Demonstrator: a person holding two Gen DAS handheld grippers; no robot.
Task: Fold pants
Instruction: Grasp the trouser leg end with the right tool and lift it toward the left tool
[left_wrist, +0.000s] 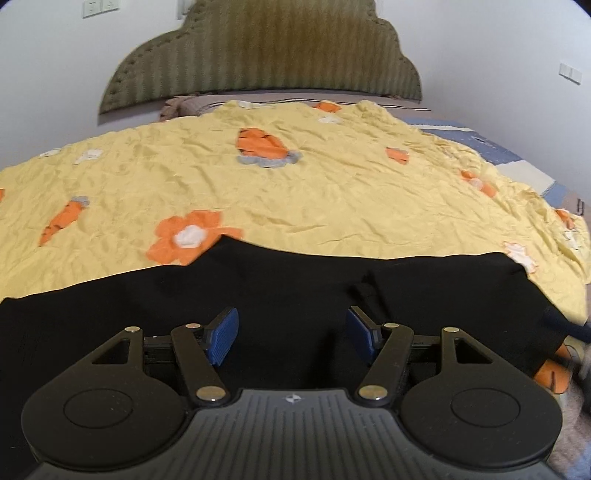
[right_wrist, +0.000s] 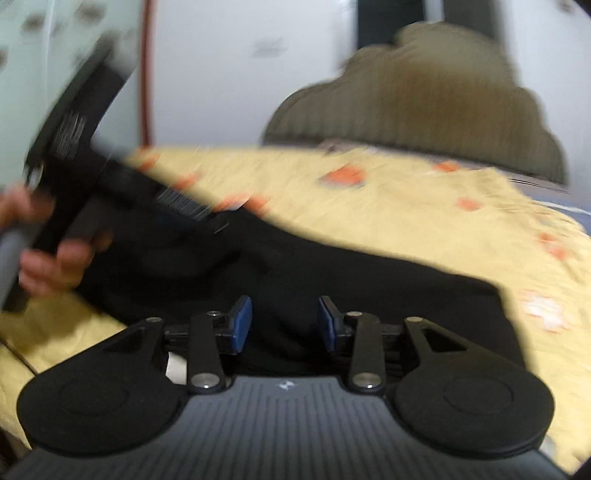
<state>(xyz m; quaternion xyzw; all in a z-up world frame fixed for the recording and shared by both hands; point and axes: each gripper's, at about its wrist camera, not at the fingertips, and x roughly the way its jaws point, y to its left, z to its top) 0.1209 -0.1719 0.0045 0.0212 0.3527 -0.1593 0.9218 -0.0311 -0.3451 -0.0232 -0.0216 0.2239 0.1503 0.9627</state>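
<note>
Black pants (left_wrist: 280, 284) lie spread across the near part of a yellow bedspread. My left gripper (left_wrist: 291, 325) hovers just above the pants, its blue pads (left_wrist: 223, 336) wide apart and empty. In the right wrist view the pants (right_wrist: 332, 280) run from the left to the lower right. My right gripper (right_wrist: 284, 317) is open over them, holding nothing. The left gripper's body (right_wrist: 85, 147) and the hand holding it (right_wrist: 62, 262) show blurred at the left of the right wrist view.
The yellow bedspread (left_wrist: 332, 199) with orange carrot and flower patches covers the bed. An olive padded headboard (left_wrist: 266, 55) stands against the white wall. A blue and cream blanket (left_wrist: 491, 151) shows at the bed's right side.
</note>
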